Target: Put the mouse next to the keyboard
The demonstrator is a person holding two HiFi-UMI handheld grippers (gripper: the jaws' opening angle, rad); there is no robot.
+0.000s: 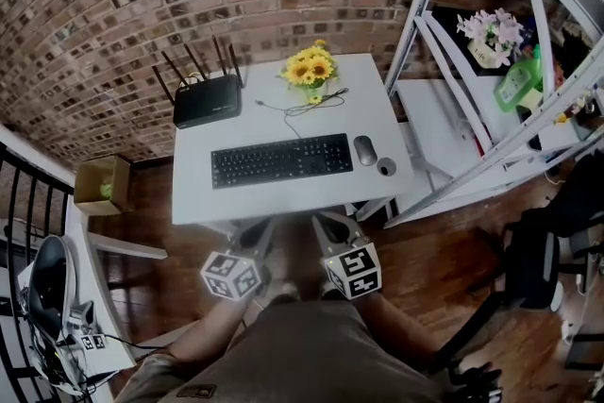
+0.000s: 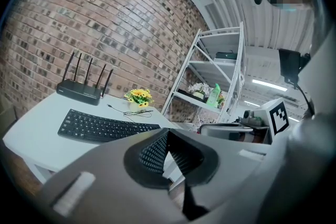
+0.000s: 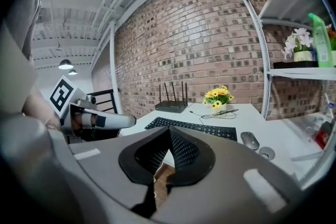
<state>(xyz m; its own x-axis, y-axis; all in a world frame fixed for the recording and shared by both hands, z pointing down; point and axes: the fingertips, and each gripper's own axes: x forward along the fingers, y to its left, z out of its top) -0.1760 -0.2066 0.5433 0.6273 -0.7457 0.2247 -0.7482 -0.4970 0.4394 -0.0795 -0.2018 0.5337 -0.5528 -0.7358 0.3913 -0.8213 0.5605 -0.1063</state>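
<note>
A grey mouse point(image 1: 365, 149) lies on the white table point(image 1: 198, 198), just off the right end of the black keyboard point(image 1: 280, 159). The right gripper view shows the same mouse point(image 3: 250, 139) beside the keyboard point(image 3: 191, 128). Both grippers hang below the table's near edge, apart from everything on it. My left gripper point(image 1: 255, 234) is shut and empty, its tips point(image 2: 167, 136) meeting in front of the keyboard point(image 2: 102, 127). The right gripper point(image 1: 330, 226) is also shut with nothing in it, and its jaws point(image 3: 169, 131) point toward the table.
A black router point(image 1: 208, 99), a pot of yellow flowers point(image 1: 310, 71) and a thin cable sit at the table's back. A small round disc point(image 1: 386, 167) lies near the mouse. A white metal shelf point(image 1: 491, 109) stands to the right, a cardboard box point(image 1: 102, 184) to the left.
</note>
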